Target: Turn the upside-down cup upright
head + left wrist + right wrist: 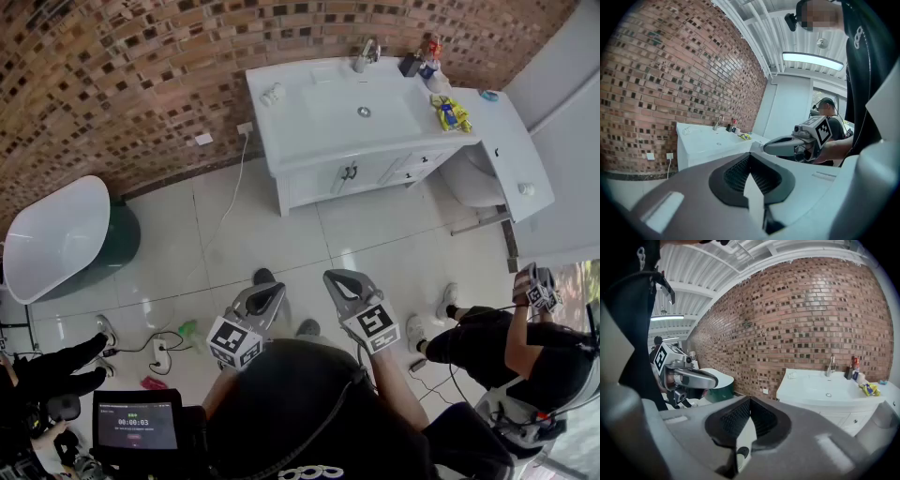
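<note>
Both pressed together, left claw (269,292) and right claw (337,280) hang over open floor (234,246).

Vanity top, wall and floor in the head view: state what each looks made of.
Vanity top: white, glossy, likely ceramic or cast resin; it shows soft sheen and a moulded basin. Wall: small brown brick-like mosaic tiles, matte, with pale grout lines. Floor: large pale glazed tiles; they reflect light, joints visible.
</note>
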